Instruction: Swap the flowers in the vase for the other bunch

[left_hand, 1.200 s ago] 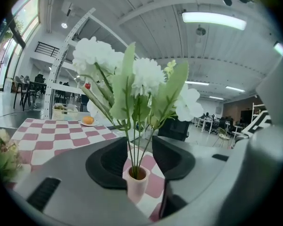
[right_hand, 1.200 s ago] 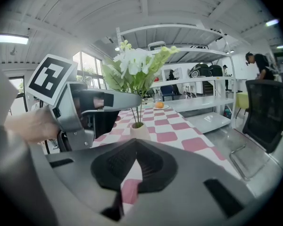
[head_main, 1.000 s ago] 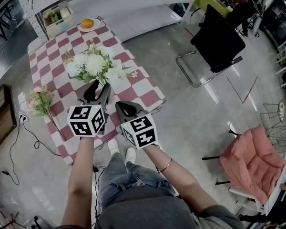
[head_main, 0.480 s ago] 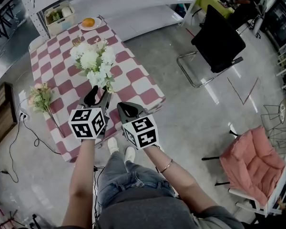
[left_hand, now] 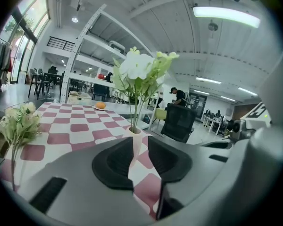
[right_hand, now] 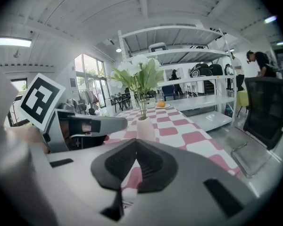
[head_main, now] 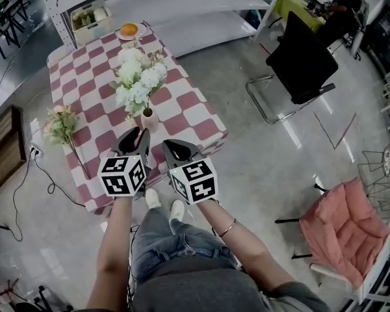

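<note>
White bouquet [head_main: 138, 77] now upright in vase [head_main: 149, 119], left gripper [head_main: 137, 135] just behind, jaws closing, slightly apart, empty

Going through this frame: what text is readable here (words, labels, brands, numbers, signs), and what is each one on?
No readable text in any view.
The marker cubes carry black-and-white square patterns only, no letters or digits.
The vase and the checked tablecloth show no print.

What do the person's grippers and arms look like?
The left gripper and right gripper have grey bodies, black jaw pads and a white cube of black square markers each. Bare forearms, thin bracelet on right wrist. Left jaws have just been closing, empty.
</note>
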Available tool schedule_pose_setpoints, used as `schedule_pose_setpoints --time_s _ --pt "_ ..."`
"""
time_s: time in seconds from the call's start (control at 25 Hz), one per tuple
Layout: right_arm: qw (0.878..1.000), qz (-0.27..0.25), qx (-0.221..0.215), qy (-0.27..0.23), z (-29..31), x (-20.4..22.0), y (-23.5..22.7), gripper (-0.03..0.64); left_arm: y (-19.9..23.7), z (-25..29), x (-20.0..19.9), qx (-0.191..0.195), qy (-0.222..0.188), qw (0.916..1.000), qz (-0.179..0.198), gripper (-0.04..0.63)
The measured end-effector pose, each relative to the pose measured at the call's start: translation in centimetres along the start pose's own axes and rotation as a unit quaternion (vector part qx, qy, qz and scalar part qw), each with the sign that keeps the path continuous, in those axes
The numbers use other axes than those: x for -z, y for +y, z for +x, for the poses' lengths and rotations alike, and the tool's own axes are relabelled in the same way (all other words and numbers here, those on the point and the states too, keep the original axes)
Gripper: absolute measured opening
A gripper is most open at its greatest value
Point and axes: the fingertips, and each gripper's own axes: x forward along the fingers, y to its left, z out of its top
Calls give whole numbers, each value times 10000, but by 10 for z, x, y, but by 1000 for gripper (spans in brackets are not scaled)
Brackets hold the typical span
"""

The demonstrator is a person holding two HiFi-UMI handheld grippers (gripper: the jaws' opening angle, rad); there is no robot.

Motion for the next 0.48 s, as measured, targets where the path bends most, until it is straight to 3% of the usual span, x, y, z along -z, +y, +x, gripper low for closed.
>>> schedule_pose_setpoints --time_s 0.48 --pt "9996 26 160 -226 -20 -8 4 11 12 -35 20 -200 76 9998 -59 31"
